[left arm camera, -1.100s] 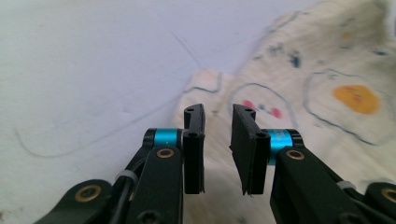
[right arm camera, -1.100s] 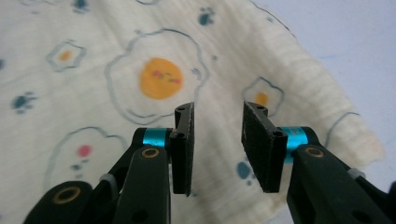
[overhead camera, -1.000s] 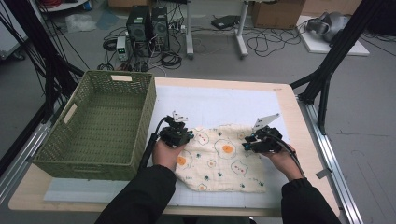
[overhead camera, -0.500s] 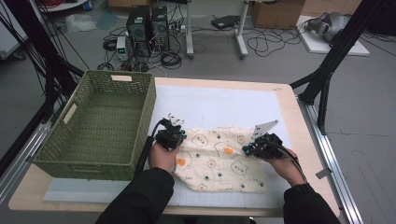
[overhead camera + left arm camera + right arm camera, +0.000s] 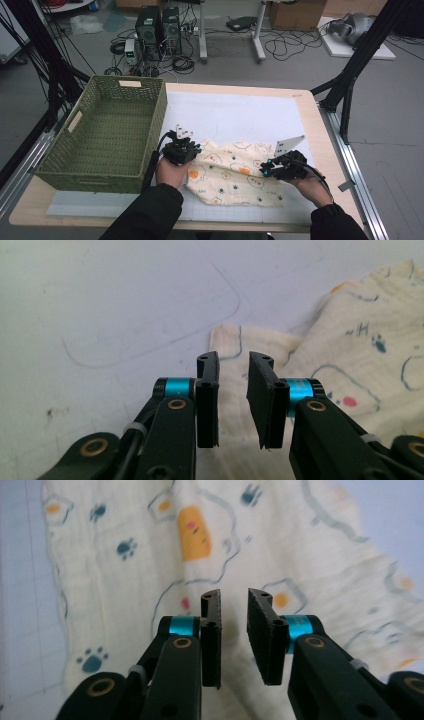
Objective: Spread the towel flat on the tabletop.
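Wicker basket [image 5: 105, 130] sits left of printed cloth [image 5: 235, 172] on table [image 5: 310, 115]. Left gripper [image 5: 187, 150], right gripper [image 5: 267, 170] over cloth edges, jaws just reopened narrow, nothing clamped.

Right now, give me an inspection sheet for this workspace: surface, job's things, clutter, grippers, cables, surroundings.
Surface: wooden table under a white mat.
Job's things: printed cloth lying crumpled on the mat.
Clutter: empty green woven basket on the table's left side.
Grippers: left gripper and right gripper have jaws slightly apart, just been opening, above the cloth, nothing clamped.
Cables: a black cable trailing from the left gripper; loose floor cables.
Surroundings: computer towers, cardboard boxes.
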A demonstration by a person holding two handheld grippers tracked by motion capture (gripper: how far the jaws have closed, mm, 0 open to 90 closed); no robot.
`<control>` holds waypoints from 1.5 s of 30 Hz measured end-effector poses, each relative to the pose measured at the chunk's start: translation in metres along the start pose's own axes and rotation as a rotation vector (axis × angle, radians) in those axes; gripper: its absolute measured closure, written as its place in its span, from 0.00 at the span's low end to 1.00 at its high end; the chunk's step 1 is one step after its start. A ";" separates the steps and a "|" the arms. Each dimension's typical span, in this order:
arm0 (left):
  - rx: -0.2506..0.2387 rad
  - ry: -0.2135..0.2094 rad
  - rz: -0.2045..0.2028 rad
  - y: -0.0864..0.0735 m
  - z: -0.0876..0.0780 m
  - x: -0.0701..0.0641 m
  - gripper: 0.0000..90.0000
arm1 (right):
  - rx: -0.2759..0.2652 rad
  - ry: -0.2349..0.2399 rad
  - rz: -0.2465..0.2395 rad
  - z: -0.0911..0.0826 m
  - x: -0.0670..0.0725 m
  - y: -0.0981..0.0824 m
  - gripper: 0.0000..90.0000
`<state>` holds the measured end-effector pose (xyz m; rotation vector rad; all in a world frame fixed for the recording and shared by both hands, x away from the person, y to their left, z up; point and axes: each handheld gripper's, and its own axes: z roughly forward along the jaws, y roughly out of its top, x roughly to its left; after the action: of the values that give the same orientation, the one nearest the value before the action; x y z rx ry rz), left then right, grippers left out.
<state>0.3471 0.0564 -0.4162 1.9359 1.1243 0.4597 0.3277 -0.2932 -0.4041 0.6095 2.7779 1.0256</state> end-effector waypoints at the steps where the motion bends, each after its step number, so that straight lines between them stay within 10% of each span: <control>1: -0.004 0.003 0.002 0.003 0.001 0.000 0.81 | -0.007 -0.014 0.009 -0.002 -0.004 0.004 0.80; 8: 0.048 0.025 -0.029 0.007 0.033 0.007 0.76 | 0.002 -0.145 0.095 0.007 -0.050 0.011 0.70; 12: 0.103 0.049 0.026 0.000 0.044 0.006 0.75 | 0.087 -0.163 0.148 0.022 -0.066 0.002 0.70; 17: 0.106 0.038 0.032 0.002 0.045 0.001 0.97 | 0.087 -0.104 0.119 0.030 -0.066 0.003 0.98; 26: -0.169 0.160 -0.106 0.017 0.019 0.021 0.97 | -0.010 -0.255 0.119 0.005 -0.069 0.012 0.99; 28: -0.153 0.159 -0.118 0.018 0.022 0.023 0.91 | -0.070 -0.305 0.135 -0.001 -0.071 0.015 0.97; 33: -0.070 0.148 -0.095 0.014 0.027 0.021 0.73 | -0.041 -0.249 0.176 0.008 -0.072 0.009 0.81; 45: -0.014 -0.009 0.008 -0.016 -0.004 -0.003 0.68 | -0.031 -0.117 0.086 -0.004 -0.022 -0.014 0.69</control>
<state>0.3346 0.0602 -0.4260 1.9287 1.1053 0.4613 0.3424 -0.3141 -0.4103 0.7653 2.6507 1.0131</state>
